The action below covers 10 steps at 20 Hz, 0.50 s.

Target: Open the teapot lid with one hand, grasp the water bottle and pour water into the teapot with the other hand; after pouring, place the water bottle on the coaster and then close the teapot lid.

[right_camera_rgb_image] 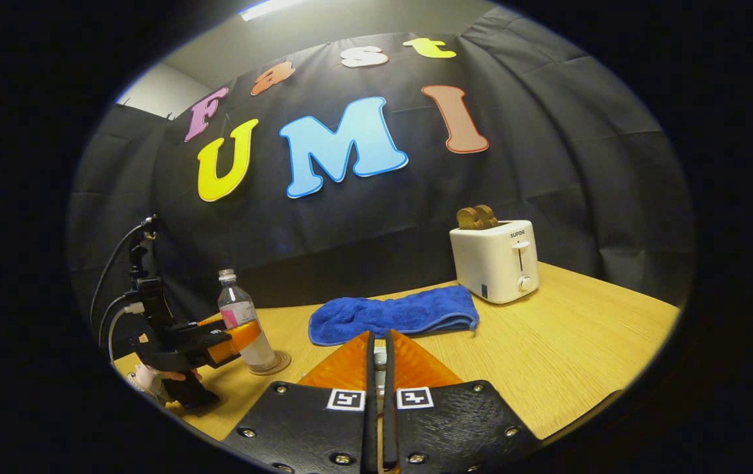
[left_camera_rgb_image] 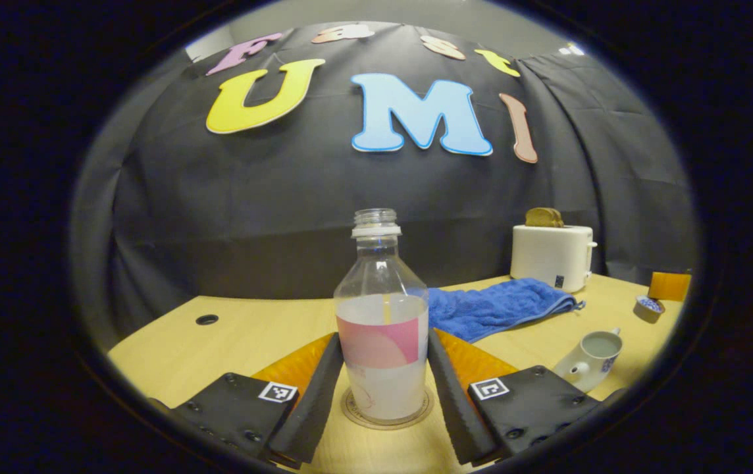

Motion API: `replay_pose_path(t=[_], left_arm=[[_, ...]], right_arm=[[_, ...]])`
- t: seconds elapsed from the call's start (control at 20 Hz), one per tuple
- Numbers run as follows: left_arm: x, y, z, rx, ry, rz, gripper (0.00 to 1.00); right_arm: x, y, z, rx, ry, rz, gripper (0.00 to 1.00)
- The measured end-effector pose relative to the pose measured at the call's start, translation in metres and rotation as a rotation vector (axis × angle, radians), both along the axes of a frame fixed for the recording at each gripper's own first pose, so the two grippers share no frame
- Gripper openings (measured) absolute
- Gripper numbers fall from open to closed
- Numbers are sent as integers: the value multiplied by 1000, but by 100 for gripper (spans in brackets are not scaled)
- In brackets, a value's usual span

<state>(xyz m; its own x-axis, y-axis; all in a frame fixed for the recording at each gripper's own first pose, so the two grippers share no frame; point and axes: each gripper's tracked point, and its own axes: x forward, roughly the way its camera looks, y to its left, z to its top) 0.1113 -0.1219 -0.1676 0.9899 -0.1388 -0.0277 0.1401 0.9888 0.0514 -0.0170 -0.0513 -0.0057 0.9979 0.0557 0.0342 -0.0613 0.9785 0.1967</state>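
Bottle (left_camera_rgb_image: 382, 322), clear thin plastic, pink-banded, capless, stands on the round coaster (left_camera_rgb_image: 386, 411) at lower centre; your left gripper (left_camera_rgb_image: 382, 395) flanks it, apparently not squeezing. Right gripper (right_camera_rgb_image: 380, 368) pinches something small.

Clear plastic water bottle (left_camera_rgb_image: 382, 329), glossy ceramic teapot (left_camera_rgb_image: 590, 359), matt wood-look table (left_camera_rgb_image: 245, 336), fluffy towel (left_camera_rgb_image: 492, 306).

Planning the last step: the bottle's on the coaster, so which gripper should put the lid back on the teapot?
Right. The right gripper pinches something small and pale, likely the lid; the left gripper straddles the bottle on its coaster. The teapot stands open.
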Motion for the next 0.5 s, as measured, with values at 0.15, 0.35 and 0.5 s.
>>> replay_pose_path(t=[0.15,0.35,0.5], left_arm=[[0,1,-1,-56,-7,-4,88],[-2,1,-2,-88,-12,-17,88],[-2,-1,-4,-63,2,-20,89]], right_arm=[[-1,2,1,-6,-4,1,3],[0,4,0,-16,-1,3,3],[-1,6,-1,-28,-1,7,3]])
